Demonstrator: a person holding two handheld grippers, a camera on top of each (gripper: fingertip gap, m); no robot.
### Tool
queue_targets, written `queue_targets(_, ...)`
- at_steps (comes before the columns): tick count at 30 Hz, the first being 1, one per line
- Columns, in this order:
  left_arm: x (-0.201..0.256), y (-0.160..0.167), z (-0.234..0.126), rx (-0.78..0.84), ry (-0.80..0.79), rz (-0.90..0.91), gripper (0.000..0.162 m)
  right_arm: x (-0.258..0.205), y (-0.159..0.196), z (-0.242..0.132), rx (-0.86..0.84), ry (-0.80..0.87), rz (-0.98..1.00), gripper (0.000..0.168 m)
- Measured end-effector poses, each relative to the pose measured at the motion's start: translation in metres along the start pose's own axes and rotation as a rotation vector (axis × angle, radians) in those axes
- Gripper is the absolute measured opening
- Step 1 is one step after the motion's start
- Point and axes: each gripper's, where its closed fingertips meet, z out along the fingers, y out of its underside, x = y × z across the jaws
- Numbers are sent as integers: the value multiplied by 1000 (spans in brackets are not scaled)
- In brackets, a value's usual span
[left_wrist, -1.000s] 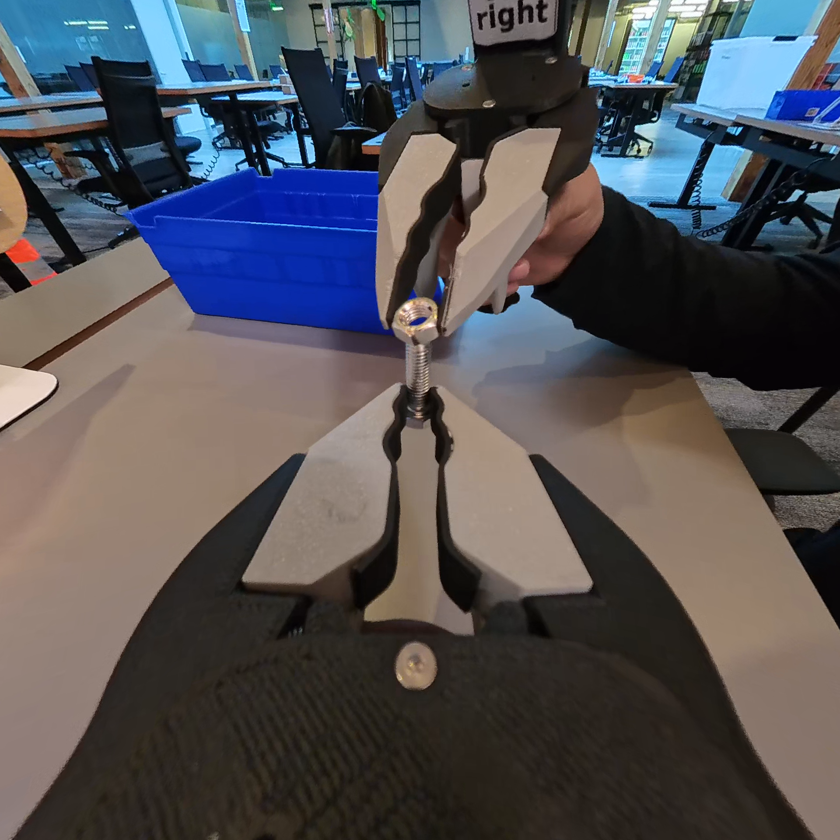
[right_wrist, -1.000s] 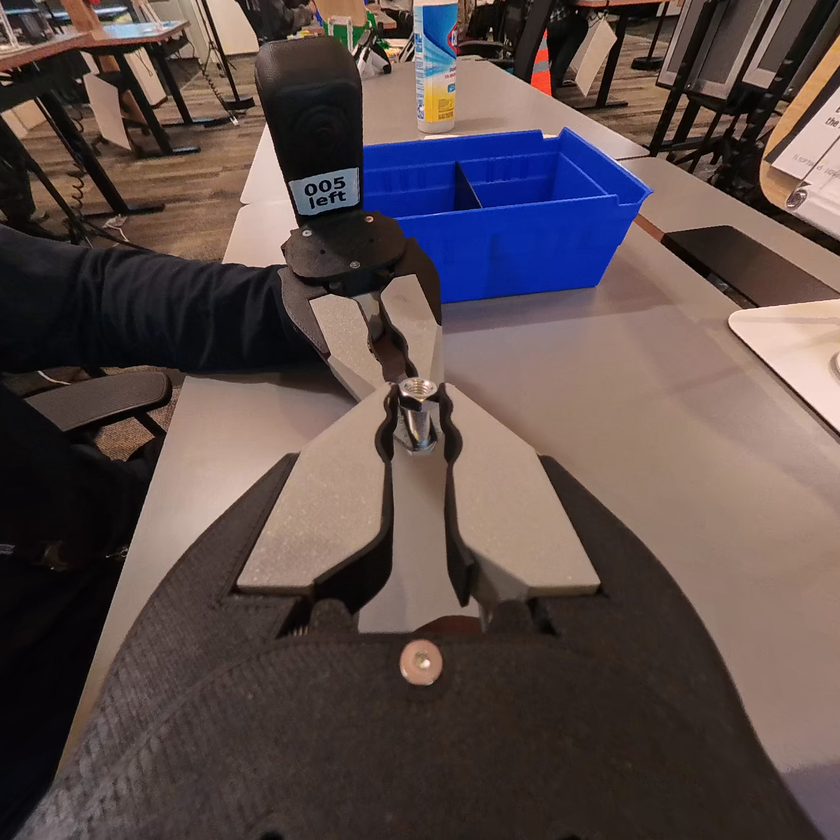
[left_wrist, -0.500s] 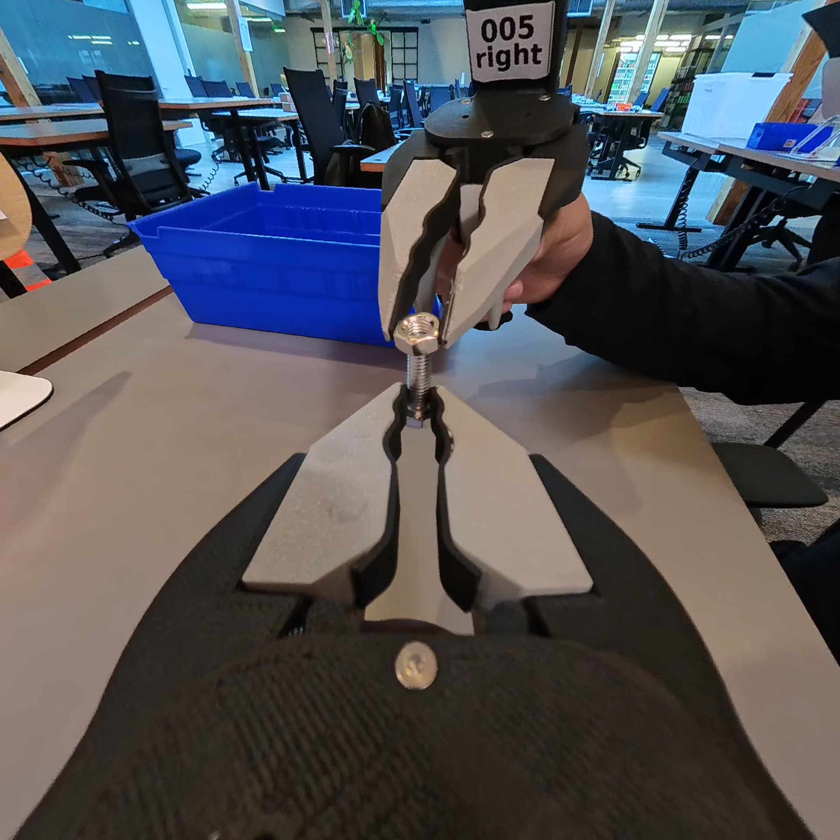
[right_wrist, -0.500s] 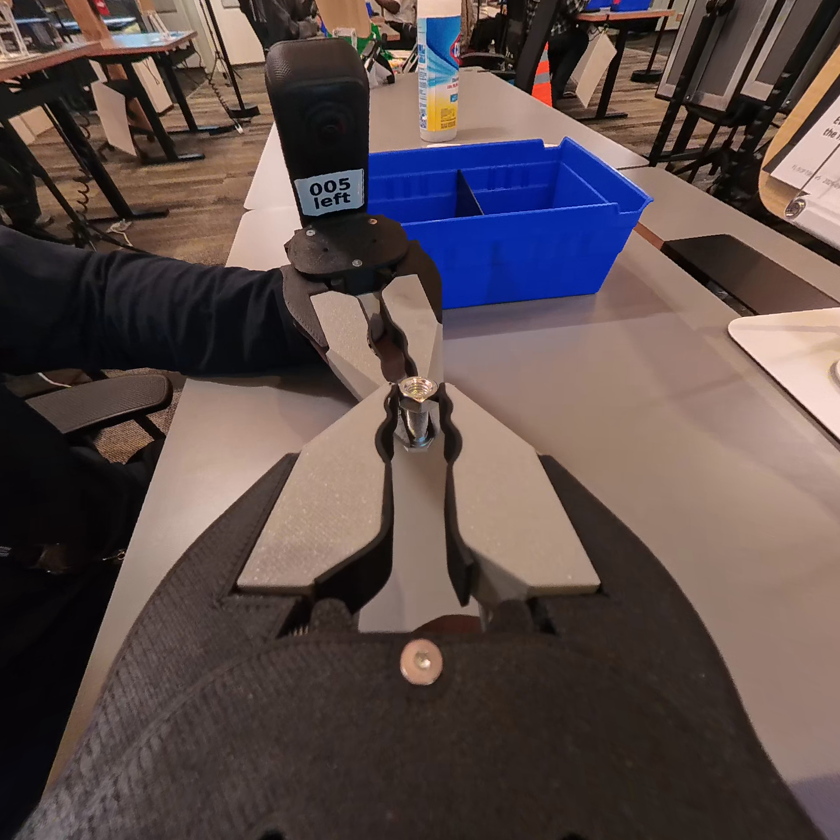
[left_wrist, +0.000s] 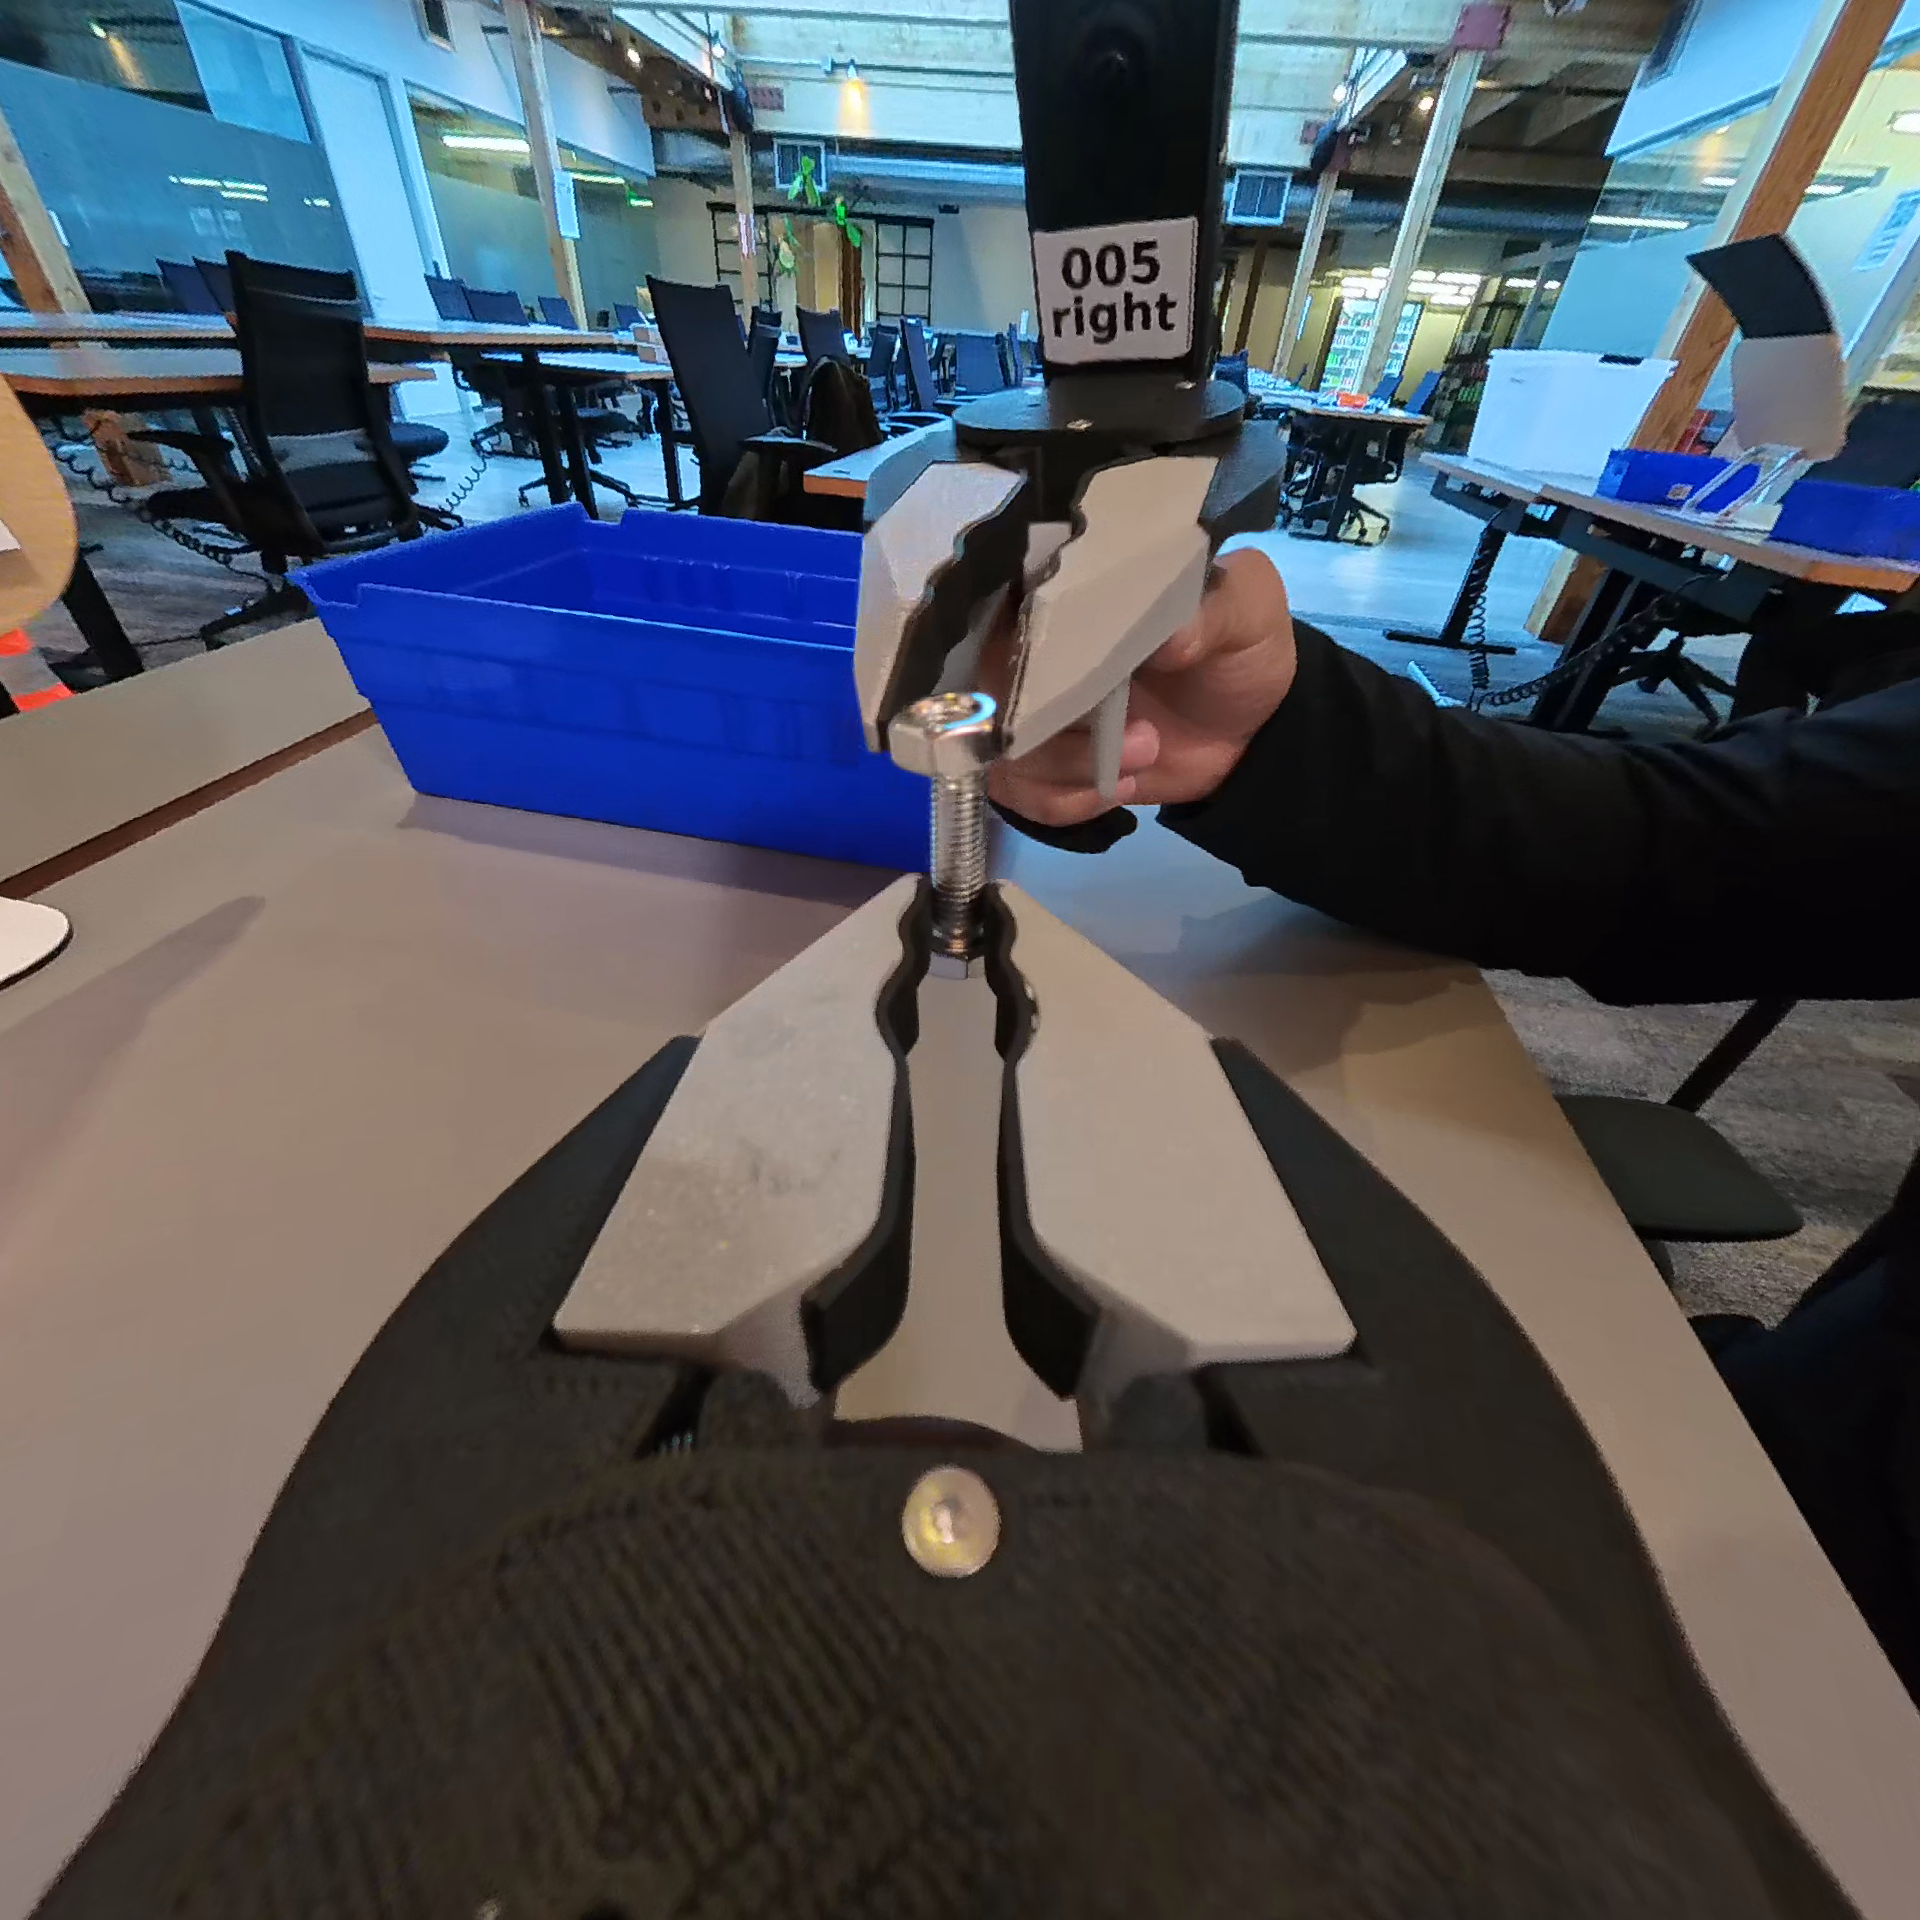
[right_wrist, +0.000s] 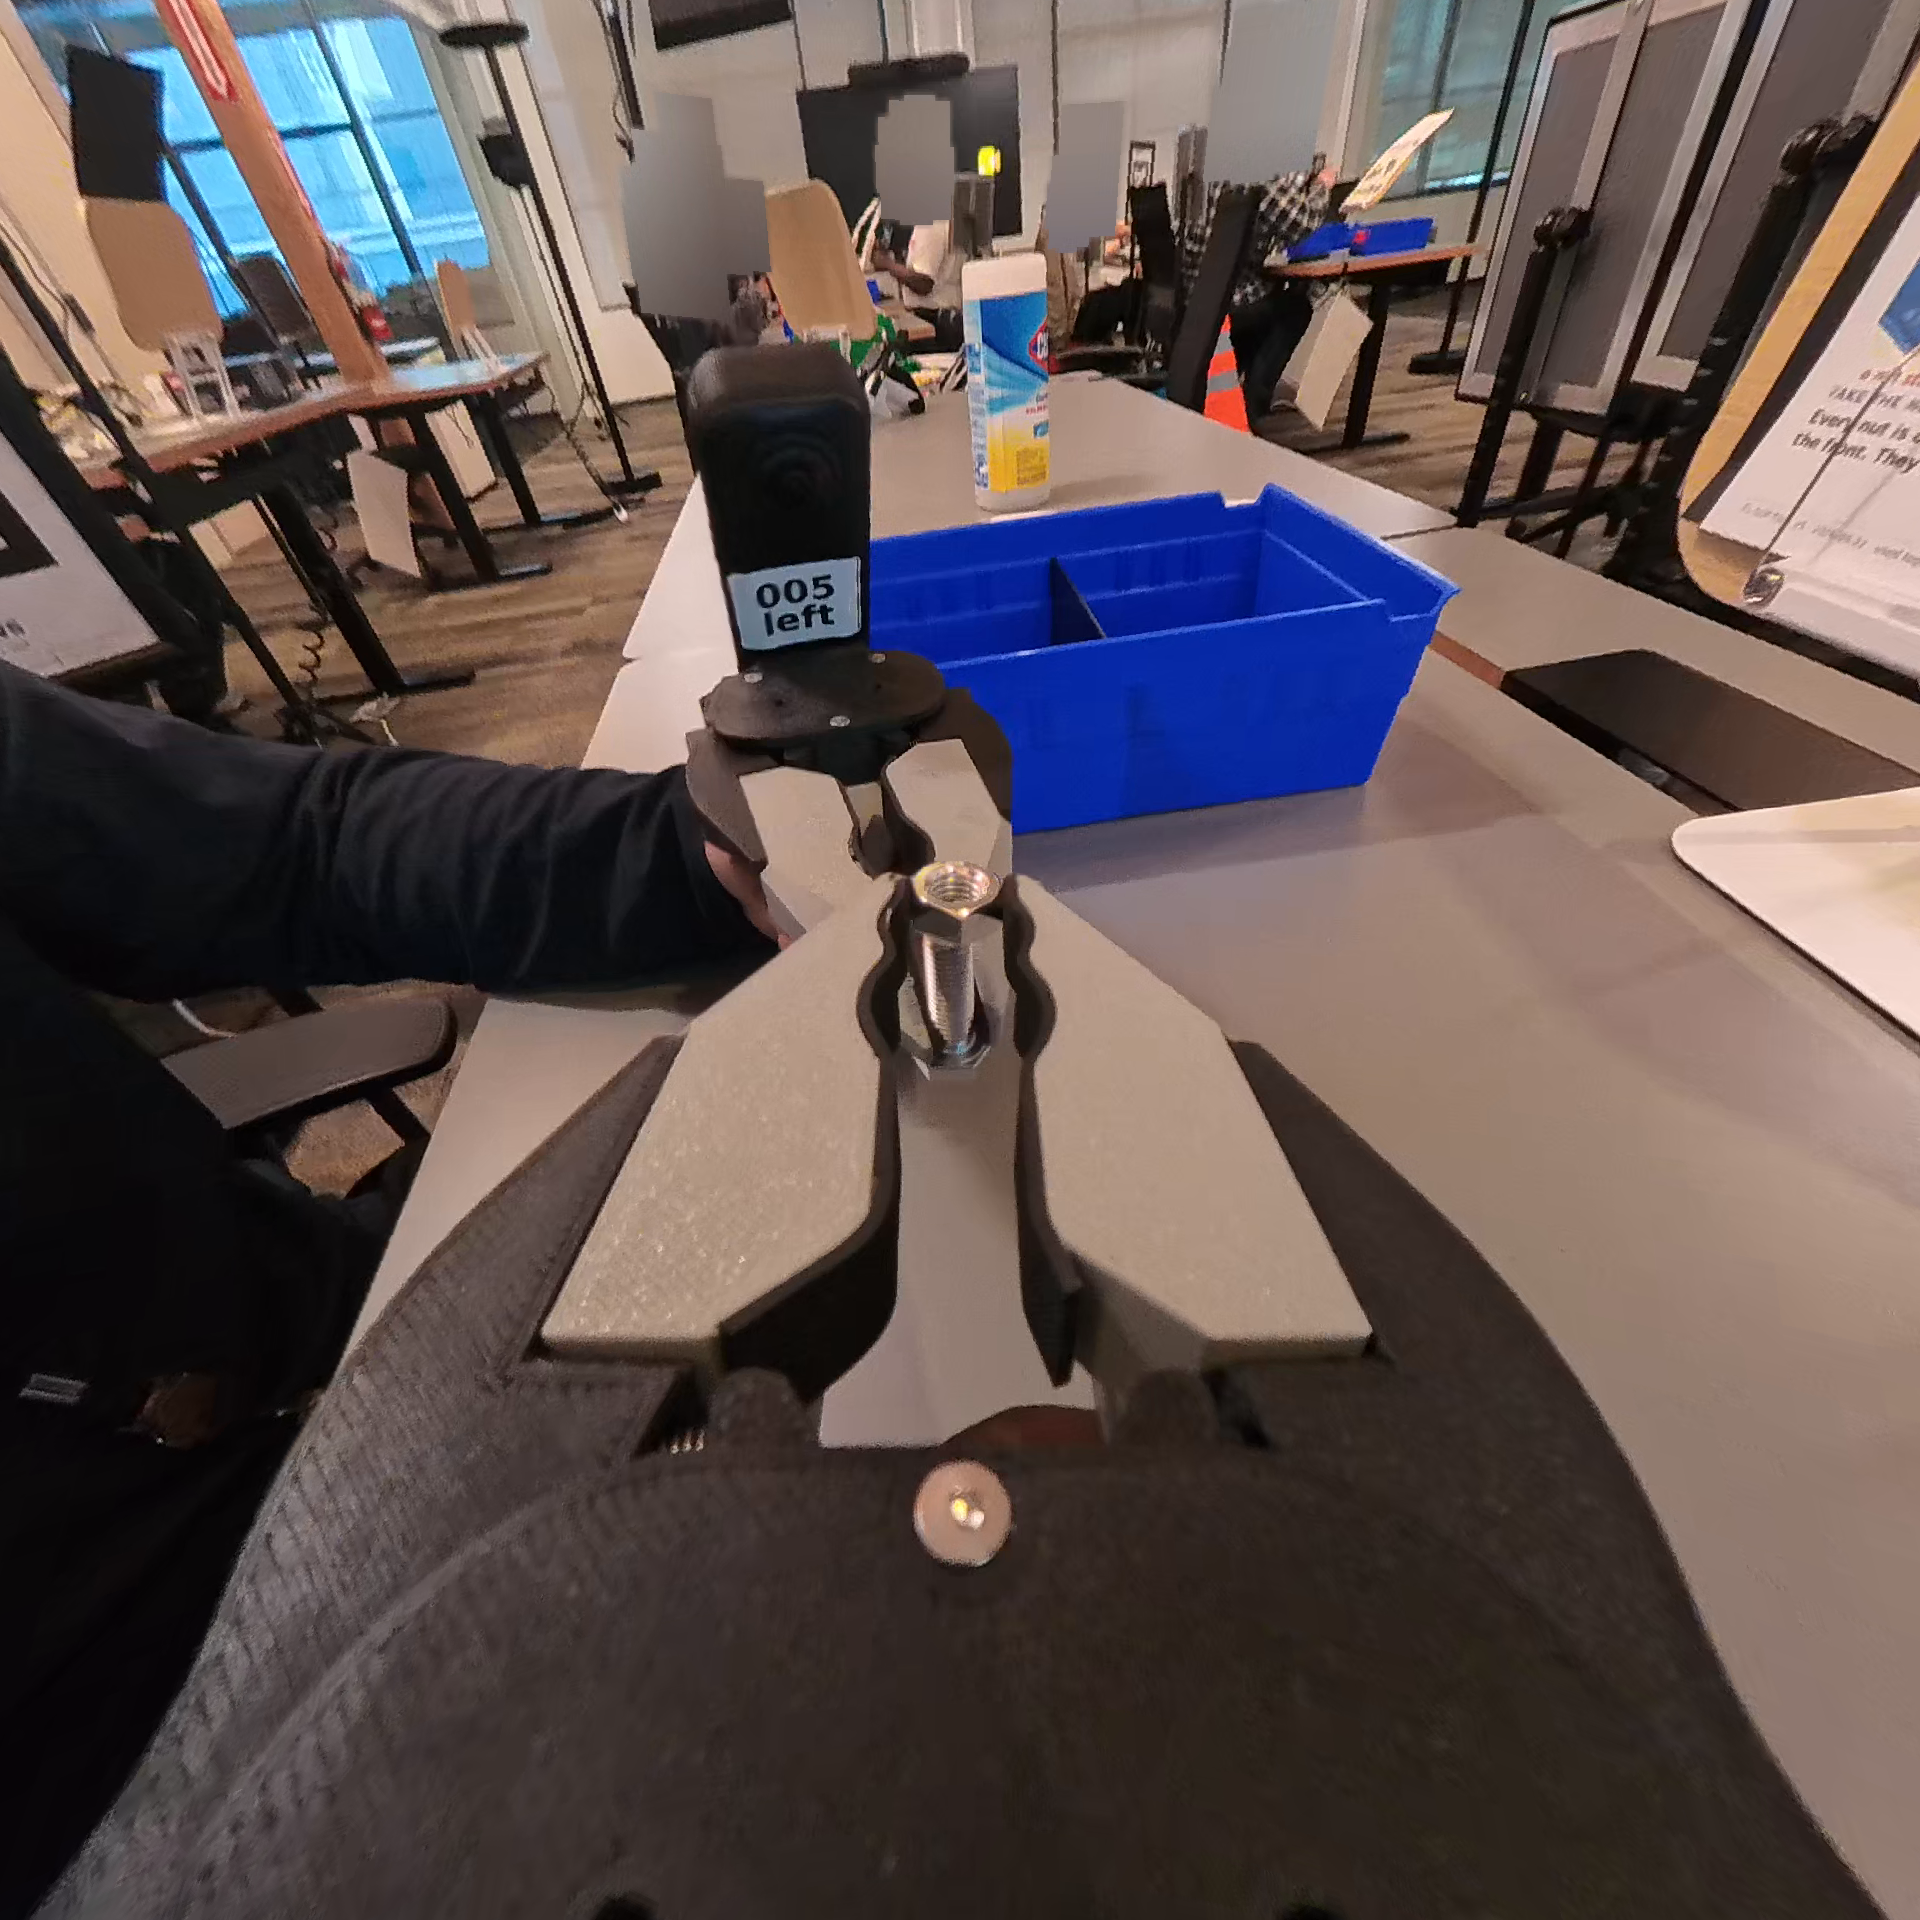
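Both claws pinch one bolt (left_wrist: 954, 831); only right view shows bin's divider (right_wrist: 1075, 615).

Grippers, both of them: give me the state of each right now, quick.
Left gripper: shut on the bolt, fingers at its lower end.
Right gripper: shut on the nut at the bolt's top end.
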Motion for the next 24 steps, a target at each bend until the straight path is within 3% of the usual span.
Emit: queue_targets(24,-6,-1,-1,2,-26,-20,7,4,5,3,-24,31,-13,14)
